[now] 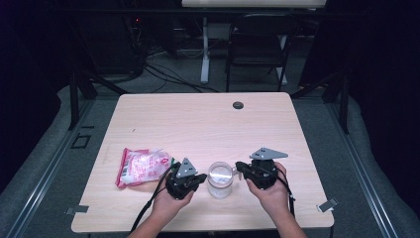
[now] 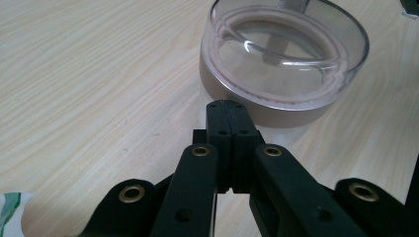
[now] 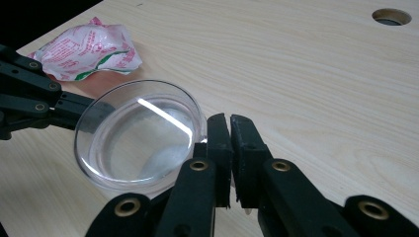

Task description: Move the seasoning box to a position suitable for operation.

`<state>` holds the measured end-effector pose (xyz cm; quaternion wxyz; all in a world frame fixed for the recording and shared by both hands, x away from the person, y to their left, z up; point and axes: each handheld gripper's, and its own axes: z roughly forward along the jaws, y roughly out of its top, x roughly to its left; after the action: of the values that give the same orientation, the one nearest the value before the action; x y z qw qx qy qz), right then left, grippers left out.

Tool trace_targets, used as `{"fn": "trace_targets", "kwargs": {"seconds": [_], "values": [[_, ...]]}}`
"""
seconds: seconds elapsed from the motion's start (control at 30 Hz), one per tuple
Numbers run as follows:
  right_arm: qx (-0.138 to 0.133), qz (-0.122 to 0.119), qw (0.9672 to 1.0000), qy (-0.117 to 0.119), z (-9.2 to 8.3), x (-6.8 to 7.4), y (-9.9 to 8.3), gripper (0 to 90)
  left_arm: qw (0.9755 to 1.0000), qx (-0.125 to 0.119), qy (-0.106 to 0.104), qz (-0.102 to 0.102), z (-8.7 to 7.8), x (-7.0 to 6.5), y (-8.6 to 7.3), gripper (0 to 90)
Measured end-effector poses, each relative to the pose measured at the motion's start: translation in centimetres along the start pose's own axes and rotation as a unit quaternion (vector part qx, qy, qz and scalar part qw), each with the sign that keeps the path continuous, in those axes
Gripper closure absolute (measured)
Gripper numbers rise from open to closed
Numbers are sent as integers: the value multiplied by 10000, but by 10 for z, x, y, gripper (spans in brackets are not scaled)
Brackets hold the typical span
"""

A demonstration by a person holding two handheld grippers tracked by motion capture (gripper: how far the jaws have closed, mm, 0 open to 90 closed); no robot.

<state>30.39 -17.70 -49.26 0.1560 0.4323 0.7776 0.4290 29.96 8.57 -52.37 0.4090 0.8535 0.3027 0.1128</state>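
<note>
High view is showing the jar [image 1: 220,179] standing near the table's [image 1: 198,119] front edge, between both grippers; left gripper [image 1: 202,176] is sitting closed, empty; right gripper [image 1: 238,165] is nearly closed beside the rim, gripping nothing.

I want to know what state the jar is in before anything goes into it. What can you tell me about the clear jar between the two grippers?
The jar is a short, round container of clear glass or plastic, standing upright on the wooden table near its front edge. A clear, flat-topped lid sits on it, with a ring moulded inside. It looks empty, though glare hides part of the inside. The left gripper and right gripper flank it with fingers closed on nothing. Whether they touch it I cannot tell.
</note>
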Motion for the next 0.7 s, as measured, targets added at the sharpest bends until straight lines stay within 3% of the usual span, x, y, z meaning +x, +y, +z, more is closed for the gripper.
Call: {"fn": "trace_targets", "kwargs": {"seconds": [0.7], "values": [[-100,82,9999,-31,0,1,-2,880,9999,-81,-83,-15,-5,-2,2,900]]}}
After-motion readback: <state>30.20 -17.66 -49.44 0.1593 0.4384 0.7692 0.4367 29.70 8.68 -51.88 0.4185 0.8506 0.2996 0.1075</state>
